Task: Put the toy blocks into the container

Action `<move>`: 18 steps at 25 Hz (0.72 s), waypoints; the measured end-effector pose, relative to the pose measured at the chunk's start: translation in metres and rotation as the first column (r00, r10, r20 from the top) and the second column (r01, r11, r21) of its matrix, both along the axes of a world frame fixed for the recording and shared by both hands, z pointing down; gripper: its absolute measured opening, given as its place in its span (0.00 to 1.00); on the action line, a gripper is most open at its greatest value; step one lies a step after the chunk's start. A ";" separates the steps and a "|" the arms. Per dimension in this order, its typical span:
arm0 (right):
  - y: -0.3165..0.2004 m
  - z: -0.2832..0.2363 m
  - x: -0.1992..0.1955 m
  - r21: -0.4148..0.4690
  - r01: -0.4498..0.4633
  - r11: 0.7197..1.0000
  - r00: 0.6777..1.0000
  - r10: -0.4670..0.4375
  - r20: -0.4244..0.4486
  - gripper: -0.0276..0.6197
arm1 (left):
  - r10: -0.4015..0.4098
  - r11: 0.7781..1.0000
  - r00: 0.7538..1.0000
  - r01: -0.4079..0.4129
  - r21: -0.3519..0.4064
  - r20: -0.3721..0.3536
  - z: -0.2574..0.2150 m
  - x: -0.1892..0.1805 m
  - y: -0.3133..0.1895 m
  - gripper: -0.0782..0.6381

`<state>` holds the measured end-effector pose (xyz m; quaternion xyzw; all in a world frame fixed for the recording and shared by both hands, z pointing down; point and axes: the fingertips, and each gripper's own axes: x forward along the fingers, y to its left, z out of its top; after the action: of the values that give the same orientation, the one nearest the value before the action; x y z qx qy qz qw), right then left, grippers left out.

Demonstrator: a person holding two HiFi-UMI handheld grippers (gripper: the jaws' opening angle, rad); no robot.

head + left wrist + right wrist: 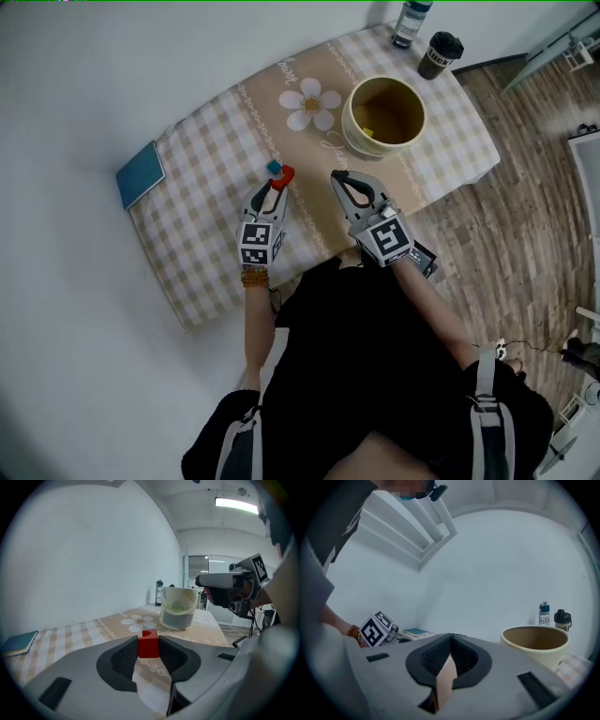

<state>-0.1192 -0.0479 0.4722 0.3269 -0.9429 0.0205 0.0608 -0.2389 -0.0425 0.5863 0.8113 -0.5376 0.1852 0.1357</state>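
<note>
My left gripper [277,180] is shut on a red toy block [284,173], held a little above the checked cloth. In the left gripper view the red block [148,644] sits squeezed between the two black pads [123,659]. A small blue block [274,166] lies on the cloth just beyond the left gripper's tips. The cream round container [384,114] stands to the right and farther back, also seen ahead in the left gripper view as the container [178,607]. My right gripper [337,177] hovers beside the left, its jaws meeting with nothing between them [450,638].
A blue book [141,173] lies at the cloth's left edge. A bottle [410,22] and a dark cup [440,54] stand behind the container at the table's far corner. Something yellow lies on the container's bottom [367,131]. Wooden floor [525,216] runs along the right.
</note>
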 end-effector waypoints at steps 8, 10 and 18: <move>-0.013 -0.010 0.037 0.003 0.014 1.000 1.000 -0.014 0.026 0.05 | -0.039 0.993 0.998 0.034 0.109 0.040 -0.058 0.039 -0.012 0.30; -0.019 -0.012 0.050 0.000 0.007 1.000 0.999 -0.007 0.033 0.05 | -0.049 0.991 0.998 0.043 0.125 0.046 -0.069 0.052 -0.015 0.30; -0.043 -0.014 0.109 -0.005 -0.018 1.000 0.999 0.018 0.048 0.05 | -0.056 0.982 0.998 0.053 0.181 0.012 -0.098 0.119 -0.034 0.30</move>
<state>-0.0102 -0.0906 0.4581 0.3347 -0.9410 0.0310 0.0384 -0.1202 -0.0766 0.4883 0.8037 -0.5753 0.1388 0.0620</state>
